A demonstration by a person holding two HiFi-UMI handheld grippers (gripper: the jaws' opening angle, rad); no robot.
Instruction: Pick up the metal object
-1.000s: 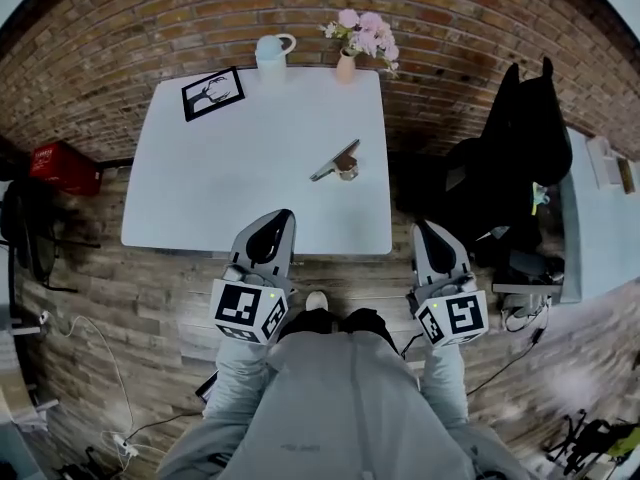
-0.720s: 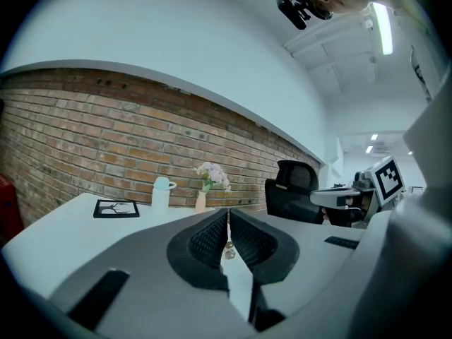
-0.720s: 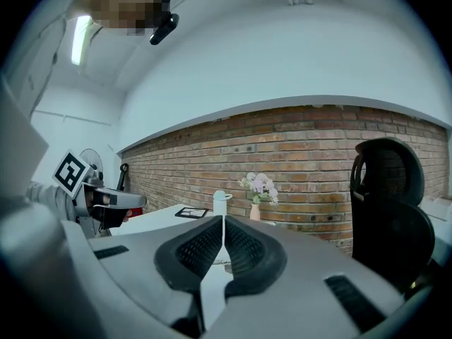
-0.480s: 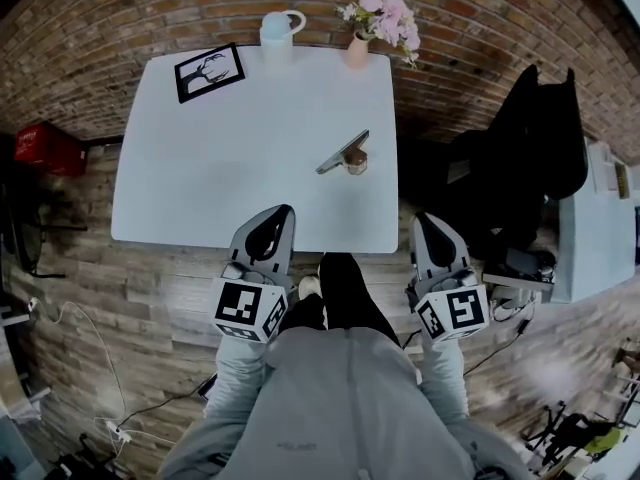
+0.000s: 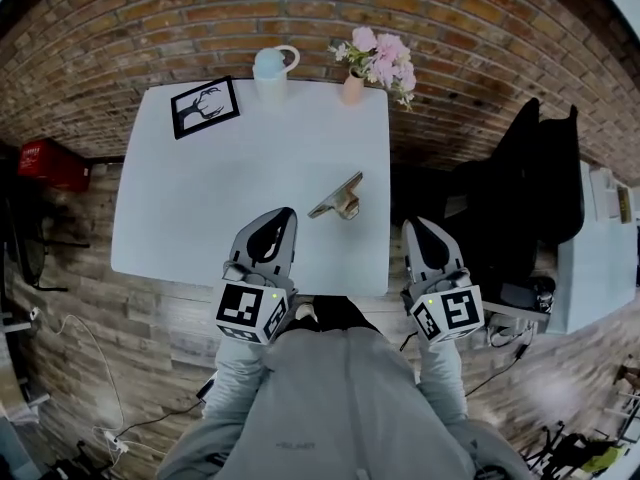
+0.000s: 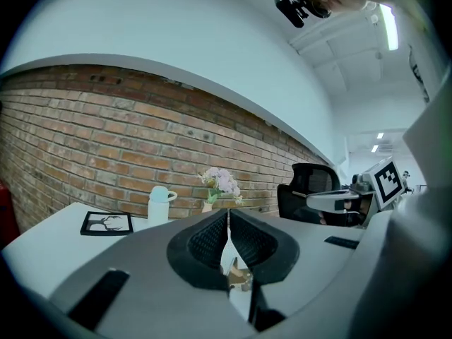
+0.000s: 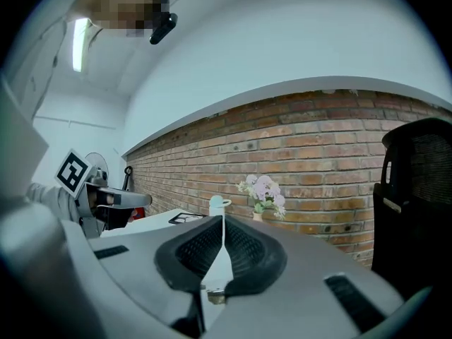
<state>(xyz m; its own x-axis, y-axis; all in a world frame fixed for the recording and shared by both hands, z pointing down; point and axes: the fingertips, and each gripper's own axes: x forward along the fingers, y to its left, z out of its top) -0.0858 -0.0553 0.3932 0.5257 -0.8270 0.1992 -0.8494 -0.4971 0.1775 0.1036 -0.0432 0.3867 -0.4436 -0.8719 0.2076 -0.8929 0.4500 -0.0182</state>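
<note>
We are looking down at the metal object, which is lying on the white table toward its right edge and near side, well apart from the framed picture, the mug and the vase of flowers at the far side. We are judging the main risk to be a shove. Both pairs of jaws are pressed together on nothing, so arriving without spreading them would likely be nudging the piece toward that close right edge. It looks thin and low, so pads could be skidding off it. We are holding the left gripper over the table's near edge, pointing forward just short of the object, and the right gripper just off the table's right side, both roughly level.
</note>
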